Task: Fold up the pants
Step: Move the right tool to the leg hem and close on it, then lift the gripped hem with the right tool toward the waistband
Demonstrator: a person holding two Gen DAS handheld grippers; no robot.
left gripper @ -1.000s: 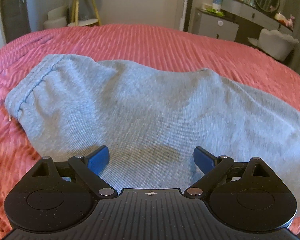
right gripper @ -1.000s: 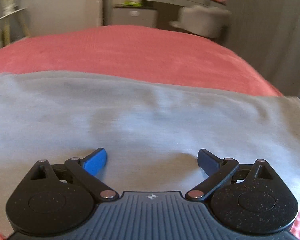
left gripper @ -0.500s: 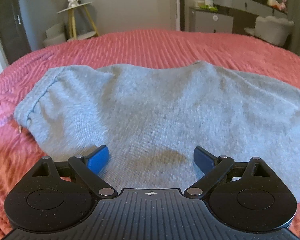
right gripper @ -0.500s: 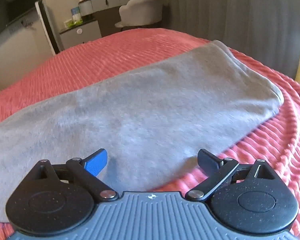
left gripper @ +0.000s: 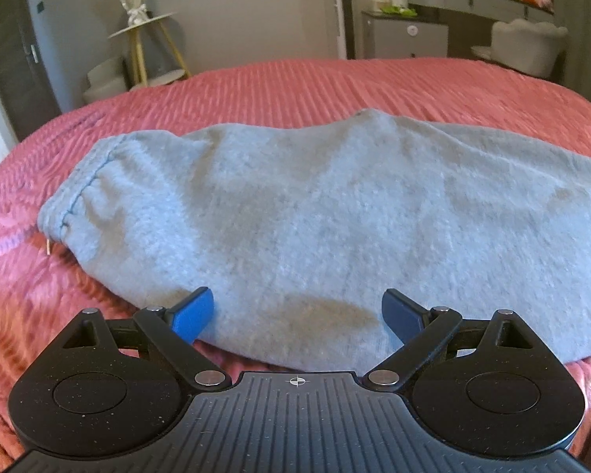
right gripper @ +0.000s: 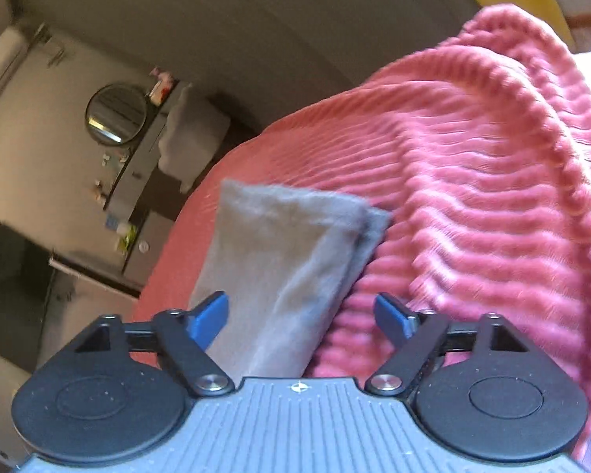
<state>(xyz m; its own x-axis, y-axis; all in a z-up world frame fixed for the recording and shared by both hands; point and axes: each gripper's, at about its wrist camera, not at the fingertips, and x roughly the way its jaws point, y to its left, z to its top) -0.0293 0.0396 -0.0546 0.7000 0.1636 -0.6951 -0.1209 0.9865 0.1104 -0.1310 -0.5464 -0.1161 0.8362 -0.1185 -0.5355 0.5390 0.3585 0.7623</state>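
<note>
Blue fingertips (left gripper: 191, 311) of the left gripper (left gripper: 297, 311) stand wide apart, with nothing between them; they are low over the near edge of the grey pants (left gripper: 315, 213). Beyond this gripper the pants lie flat across the pink bedspread (left gripper: 335, 86), folded lengthwise, with the gathered waistband (left gripper: 75, 201) at the left side and the legs going out of the picture at the right. Behind the bed stand a small round side table (left gripper: 142, 29), a grey dresser (left gripper: 406, 37) and a white chair (left gripper: 528, 45).

The right gripper (right gripper: 301, 315) is also spread open and holds nothing. Its camera view is rolled to the side. Between its fingers lies the narrow end of the pants legs (right gripper: 291, 244), and the two hems at the far end are not exactly one over the other. To the right of the legs the ribbed bedspread rises in thick folds (right gripper: 492, 197). A round mirror (right gripper: 116, 114) hangs on the far wall.
</note>
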